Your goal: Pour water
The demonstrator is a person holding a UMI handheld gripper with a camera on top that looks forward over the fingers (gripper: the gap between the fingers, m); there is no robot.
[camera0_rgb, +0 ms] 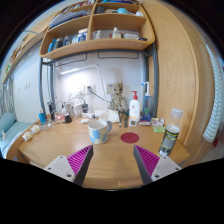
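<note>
Claw [111,163] is spread wide with nothing between its pink pads, just hanging over the wooden worktop [60,140]. A white cup [98,130] sits ahead of the fingers, a bottle [170,140] off beyond the right finger, well apart.

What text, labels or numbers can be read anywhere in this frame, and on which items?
None can be read.
Can right of the fingers: printed label, too small to read.
White cup on the table: markings too blurred.
Shelf items: no legible print.
Gripper: open, holding nothing, unmarked.
</note>
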